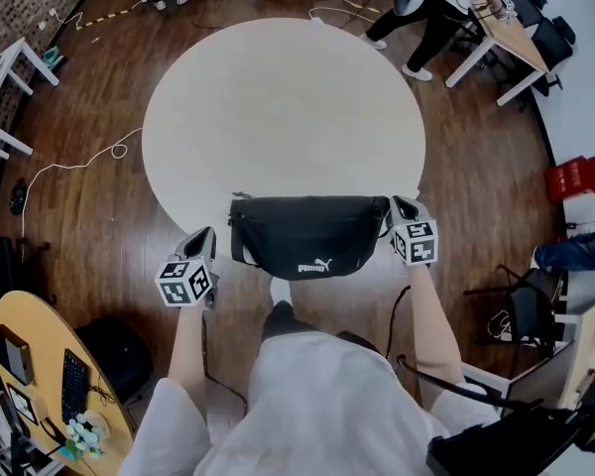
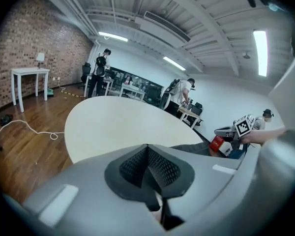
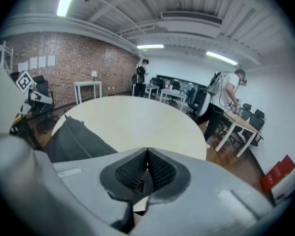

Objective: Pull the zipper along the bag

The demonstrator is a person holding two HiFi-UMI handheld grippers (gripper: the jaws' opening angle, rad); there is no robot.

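Bag (image 1: pixel 307 236) lying crosswise between my grippers: I am holding the right gripper (image 1: pixel 405 211) nearer, at its right end, left gripper (image 1: pixel 204 241) just off, both pinched closed.

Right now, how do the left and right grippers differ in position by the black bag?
The left gripper stands slightly apart from the left end of the bag; the right gripper is close against its right end. The left gripper is nearer the person, the right gripper further forward. Both have shut jaws.
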